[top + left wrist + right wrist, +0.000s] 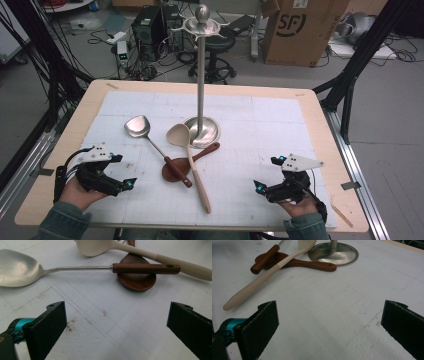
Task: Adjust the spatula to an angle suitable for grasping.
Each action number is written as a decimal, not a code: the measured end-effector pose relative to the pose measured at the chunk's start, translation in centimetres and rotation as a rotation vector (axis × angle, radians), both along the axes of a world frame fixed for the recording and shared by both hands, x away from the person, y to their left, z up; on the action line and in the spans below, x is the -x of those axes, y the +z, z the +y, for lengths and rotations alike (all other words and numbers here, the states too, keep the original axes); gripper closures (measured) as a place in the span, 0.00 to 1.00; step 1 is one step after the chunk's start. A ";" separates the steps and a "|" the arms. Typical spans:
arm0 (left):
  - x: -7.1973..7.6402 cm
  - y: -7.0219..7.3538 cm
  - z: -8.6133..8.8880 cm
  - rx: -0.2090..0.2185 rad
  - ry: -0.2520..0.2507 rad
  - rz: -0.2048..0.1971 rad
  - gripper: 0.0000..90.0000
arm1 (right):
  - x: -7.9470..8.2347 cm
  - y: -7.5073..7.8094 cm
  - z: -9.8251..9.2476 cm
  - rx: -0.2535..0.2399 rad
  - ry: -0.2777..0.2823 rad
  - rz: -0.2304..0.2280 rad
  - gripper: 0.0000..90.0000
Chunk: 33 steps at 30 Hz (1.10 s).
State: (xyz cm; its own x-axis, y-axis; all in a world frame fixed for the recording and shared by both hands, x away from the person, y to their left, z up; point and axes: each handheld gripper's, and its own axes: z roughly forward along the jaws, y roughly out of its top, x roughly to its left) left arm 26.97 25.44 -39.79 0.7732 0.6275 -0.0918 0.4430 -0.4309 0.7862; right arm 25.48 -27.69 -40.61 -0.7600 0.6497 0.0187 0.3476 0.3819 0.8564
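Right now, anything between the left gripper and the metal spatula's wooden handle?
Nothing visible. The left gripper stands open over bare white mat, apart from the metal spatula. Its handle rests across the brown wooden spoon, and the cream spoon lies just beyond, so a grasp there is crowded.
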 end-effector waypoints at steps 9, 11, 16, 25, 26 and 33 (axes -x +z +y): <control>-1.5 0.1 -0.9 0.008 -0.022 0.028 0.11 | 0.0 0.0 -0.1 -0.008 -0.005 -0.008 0.00; -1.6 0.1 -1.0 0.011 -0.020 0.028 0.14 | 0.0 0.0 0.0 -0.002 -0.002 -0.009 0.00; -2.7 -0.1 -1.8 -0.002 -0.036 0.020 0.20 | 0.0 -0.1 0.1 -0.001 0.006 -0.008 0.00; -4.5 -0.1 -2.6 0.000 -0.051 0.034 0.43 | 0.0 -0.1 0.0 -0.001 0.005 -0.007 0.00; -4.8 -0.1 -2.6 0.007 -0.045 0.040 0.43 | 0.0 -0.1 0.0 -0.001 0.005 -0.007 0.00; -7.1 -0.1 -2.8 -0.001 -0.011 0.062 0.62 | -0.3 -0.3 0.1 0.001 0.010 -0.004 0.00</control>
State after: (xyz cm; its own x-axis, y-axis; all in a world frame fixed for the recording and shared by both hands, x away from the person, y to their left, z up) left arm 34.03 22.68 -39.91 0.7729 0.6190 -0.1395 0.4863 -0.4367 0.7568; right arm 25.83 -27.60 -40.88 -0.7665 0.6420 0.0154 0.3405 0.3860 0.8574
